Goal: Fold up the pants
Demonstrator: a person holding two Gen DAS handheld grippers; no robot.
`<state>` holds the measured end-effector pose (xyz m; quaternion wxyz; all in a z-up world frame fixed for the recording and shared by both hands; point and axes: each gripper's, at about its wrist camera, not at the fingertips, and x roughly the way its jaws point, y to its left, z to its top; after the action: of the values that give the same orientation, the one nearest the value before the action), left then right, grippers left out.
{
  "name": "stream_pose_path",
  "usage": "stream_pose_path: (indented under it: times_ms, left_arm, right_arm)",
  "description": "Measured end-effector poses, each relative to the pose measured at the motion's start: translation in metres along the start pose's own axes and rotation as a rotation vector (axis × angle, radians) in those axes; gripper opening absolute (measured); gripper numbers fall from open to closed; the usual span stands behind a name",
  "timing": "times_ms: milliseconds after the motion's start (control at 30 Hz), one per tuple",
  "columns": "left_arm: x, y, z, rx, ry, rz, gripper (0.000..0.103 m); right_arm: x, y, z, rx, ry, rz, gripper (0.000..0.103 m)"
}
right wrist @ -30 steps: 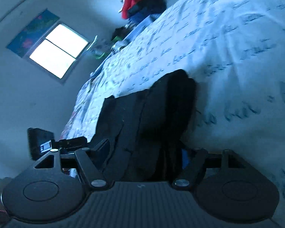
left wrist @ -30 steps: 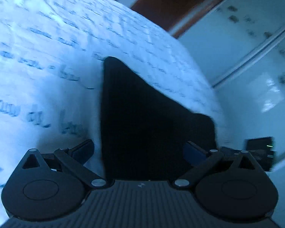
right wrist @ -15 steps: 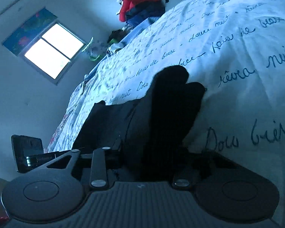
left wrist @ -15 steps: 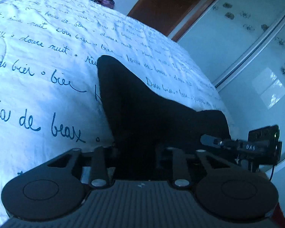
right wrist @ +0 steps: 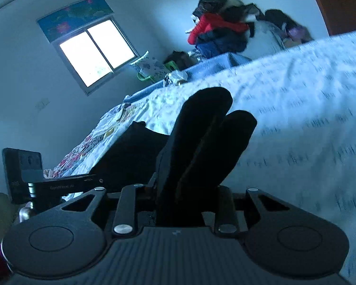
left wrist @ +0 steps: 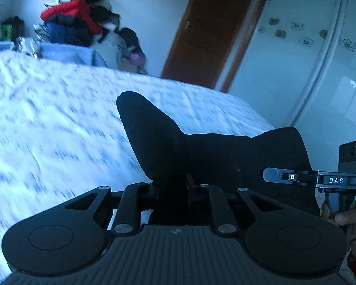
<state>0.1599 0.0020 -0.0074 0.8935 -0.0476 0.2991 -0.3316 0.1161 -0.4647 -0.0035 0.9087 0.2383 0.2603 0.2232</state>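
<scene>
The black pants (left wrist: 201, 147) lie on a white bedspread (left wrist: 47, 130) with blue script. My left gripper (left wrist: 172, 190) is shut on one edge of the pants and lifts it off the bed. In the right wrist view the pants (right wrist: 201, 142) stand up in two dark folds. My right gripper (right wrist: 180, 197) is shut on that other edge and lifts it too. The right gripper's mount (left wrist: 320, 180) shows at the right of the left wrist view, past the cloth. The fingertips of both grippers are hidden in the fabric.
A pile of clothes (left wrist: 76, 23) with a red garment sits beyond the bed's far end. A brown door (left wrist: 208, 28) and a white wardrobe (left wrist: 308, 59) stand to the right. A bright window (right wrist: 95, 52) is on the left wall.
Both grippers went from open around the pants' edge to shut on it. Both then rose, tilting the views up and lifting the cloth off the bed.
</scene>
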Motion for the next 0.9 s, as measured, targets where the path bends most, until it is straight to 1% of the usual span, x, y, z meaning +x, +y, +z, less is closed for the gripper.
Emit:
stream_pose_path:
  times_ms: [100,167,233,300,333,367,400,433,467,533,567,633,700,733,767,833,867,900]
  left_arm:
    - [0.015,0.019,0.019,-0.018,0.013,0.046,0.023]
    - [0.029,0.029,0.025,-0.027,0.032,0.074,0.023]
    - [0.043,0.039,0.027,-0.035,0.064,0.104,0.023]
    - [0.056,0.044,0.023,-0.041,0.095,0.129,0.023]
    - [0.057,0.047,0.020,-0.040,0.101,0.134,0.024]
    - [0.059,0.049,0.017,-0.044,0.105,0.131,0.026]
    - [0.061,0.051,0.013,-0.052,0.108,0.128,0.027]
    - [0.061,0.054,0.012,-0.065,0.111,0.132,0.035]
    - [0.060,0.057,0.007,-0.079,0.114,0.139,0.047]
    - [0.057,0.065,0.006,-0.117,0.113,0.173,0.059]
    - [0.052,0.067,0.006,-0.129,0.104,0.194,0.061]
    - [0.038,0.067,0.007,-0.128,0.065,0.240,0.063]
    - [0.022,0.059,0.008,-0.108,0.018,0.255,0.063]
    - [0.014,0.052,0.008,-0.092,-0.011,0.250,0.063]
    - [0.008,0.043,0.008,-0.074,-0.030,0.240,0.063]
    - [0.003,0.024,0.002,-0.033,-0.032,0.190,0.063]
    - [0.004,0.016,-0.001,-0.015,-0.017,0.170,0.063]
    - [0.009,0.007,-0.007,0.012,0.012,0.160,0.063]
  right_arm:
    - [0.028,-0.005,0.016,-0.002,-0.017,-0.011,0.028]
    - [0.051,-0.017,0.025,0.029,-0.018,-0.030,0.028]
    - [0.071,-0.032,0.028,0.082,-0.003,-0.042,0.028]
    - [0.090,-0.044,0.027,0.115,0.035,-0.089,0.030]
    - [0.098,-0.049,0.025,0.128,0.059,-0.125,0.035]
    - [0.103,-0.053,0.024,0.139,0.071,-0.158,0.043]
    - [0.105,-0.057,0.021,0.149,0.083,-0.174,0.043]
    - [0.104,-0.060,0.020,0.158,0.087,-0.162,0.043]
    - [0.100,-0.061,0.019,0.162,0.082,-0.153,0.047]
    - [0.094,-0.061,0.018,0.156,0.081,-0.169,0.055]
    - [0.088,-0.058,0.018,0.144,0.077,-0.191,0.058]
    - [0.072,-0.050,0.018,0.103,0.050,-0.260,0.060]
    - [0.051,-0.036,0.016,0.037,-0.016,-0.378,0.061]
    - [0.043,-0.027,0.015,-0.006,-0.051,-0.420,0.062]
    - [0.036,-0.017,0.013,-0.049,-0.079,-0.428,0.062]
    - [0.031,-0.001,0.008,-0.108,-0.093,-0.358,0.062]
    - [0.033,0.007,0.003,-0.139,-0.075,-0.309,0.062]
    - [0.040,0.013,0.002,-0.164,-0.043,-0.277,0.062]
